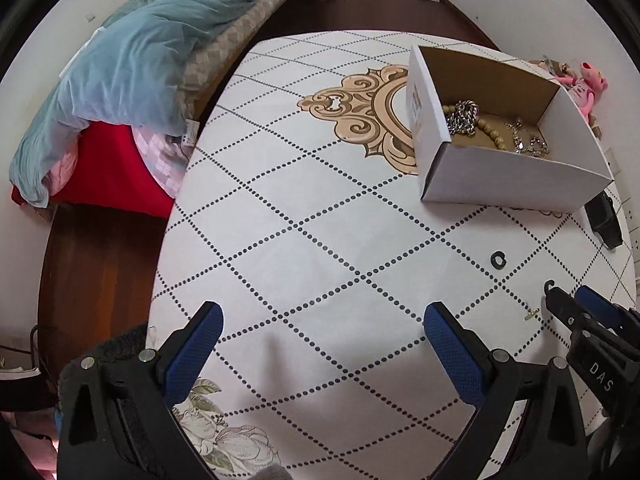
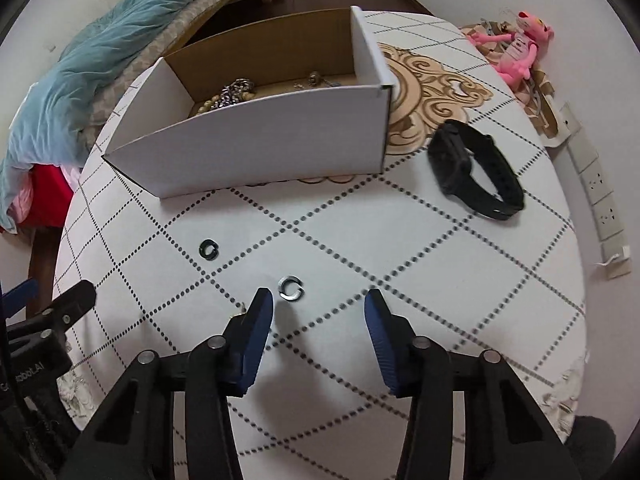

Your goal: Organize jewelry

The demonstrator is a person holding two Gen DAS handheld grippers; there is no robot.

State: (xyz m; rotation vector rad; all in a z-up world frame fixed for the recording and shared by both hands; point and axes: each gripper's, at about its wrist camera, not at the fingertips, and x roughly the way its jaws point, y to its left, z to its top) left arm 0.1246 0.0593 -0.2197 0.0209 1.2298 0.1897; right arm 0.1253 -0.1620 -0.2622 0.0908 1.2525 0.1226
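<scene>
2 open rings (image 2: 290, 288) (image 2: 208, 249) on the tabletop (image 2: 360, 248), just ahead of the right hand-held gripper (image 2: 318, 312). 1 black watch (image 2: 474, 168) ahead, to its right. 1 white box (image 2: 260, 148) beyond. 1 gold clasp (image 1: 531, 313) beside its left finger. 1 pink plush toy (image 2: 516, 50) far right.

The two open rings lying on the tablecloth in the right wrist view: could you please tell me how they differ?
The dark ring looks blackish; the silver ring is pale and shiny. The dark ring lies nearer the white box, while the silver ring lies just ahead of the right tool, close to its left finger. Both are small, C-shaped, flat on the tablecloth and not held.
</scene>
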